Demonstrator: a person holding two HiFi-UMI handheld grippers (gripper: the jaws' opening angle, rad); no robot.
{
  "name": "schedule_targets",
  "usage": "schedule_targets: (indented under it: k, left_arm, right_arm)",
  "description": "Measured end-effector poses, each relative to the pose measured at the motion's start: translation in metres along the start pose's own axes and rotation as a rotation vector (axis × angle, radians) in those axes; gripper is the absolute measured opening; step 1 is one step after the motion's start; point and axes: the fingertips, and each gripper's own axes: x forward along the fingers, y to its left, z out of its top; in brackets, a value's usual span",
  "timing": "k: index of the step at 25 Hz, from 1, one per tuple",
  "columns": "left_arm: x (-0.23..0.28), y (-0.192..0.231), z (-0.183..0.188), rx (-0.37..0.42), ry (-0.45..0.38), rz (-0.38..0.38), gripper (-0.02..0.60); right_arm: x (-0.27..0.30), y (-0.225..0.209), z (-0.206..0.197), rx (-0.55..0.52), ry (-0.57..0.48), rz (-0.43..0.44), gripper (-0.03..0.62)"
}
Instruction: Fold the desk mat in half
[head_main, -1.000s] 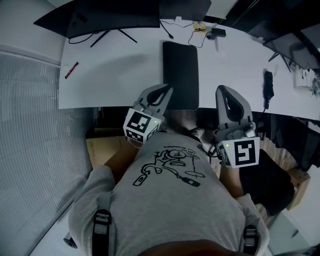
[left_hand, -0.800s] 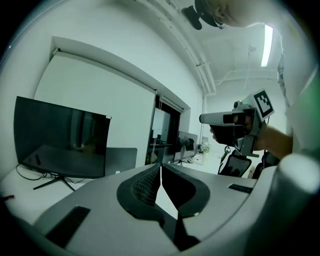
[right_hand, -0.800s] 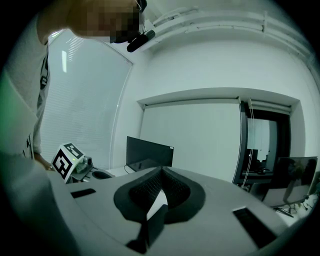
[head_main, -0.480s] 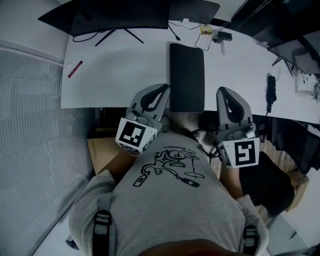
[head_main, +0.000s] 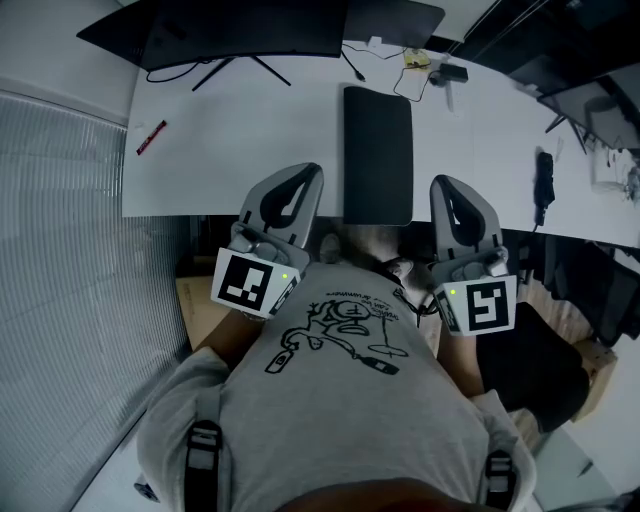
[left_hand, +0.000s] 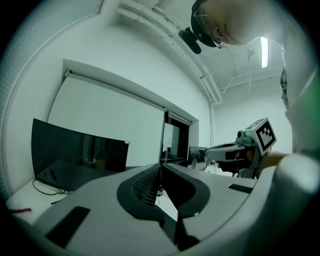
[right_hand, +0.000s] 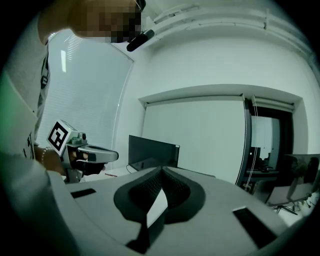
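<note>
The dark desk mat (head_main: 378, 150) lies as a narrow upright strip on the white desk (head_main: 250, 150), its near end at the desk's front edge. My left gripper (head_main: 305, 172) is held over the front edge, left of the mat and apart from it, shut with nothing in it. My right gripper (head_main: 446, 184) hovers right of the mat's near end, also shut and empty. In the left gripper view the jaws (left_hand: 161, 168) meet, and the right gripper (left_hand: 250, 145) shows beyond them. The right gripper view shows its jaws (right_hand: 161, 171) closed, with the left gripper (right_hand: 80, 150) off to the side.
A dark monitor (head_main: 240, 30) stands at the desk's back with cables and a small device (head_main: 440, 72) beside it. A red pen (head_main: 151, 138) lies at the far left. A black object (head_main: 541, 172) rests at the right. A cardboard box (head_main: 195, 300) sits under the desk.
My left gripper has pulled left and upward, away from the mat's near left corner. The right gripper has hardly shifted. The mat lies as before.
</note>
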Motion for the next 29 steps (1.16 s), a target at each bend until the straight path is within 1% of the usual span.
schedule_targets:
  k: [7,15,29]
  left_arm:
    - [0.0031,0.0057,0.0066,0.0,-0.014,0.011,0.028]
    - [0.0031,0.0074,0.0043,-0.01,-0.015,0.01,0.028]
    - [0.0055,0.0061,0.001,-0.012,-0.011,0.0,0.028]
  right_arm:
    - [0.0001,-0.0022,-0.0007,-0.01,0.01,-0.007,0.008]
    - [-0.0002,-0.0017,-0.0029,0.0,0.018,-0.012,0.008]
    - [0.0012,-0.0024,-0.0032,-0.018,0.024,-0.007,0.008]
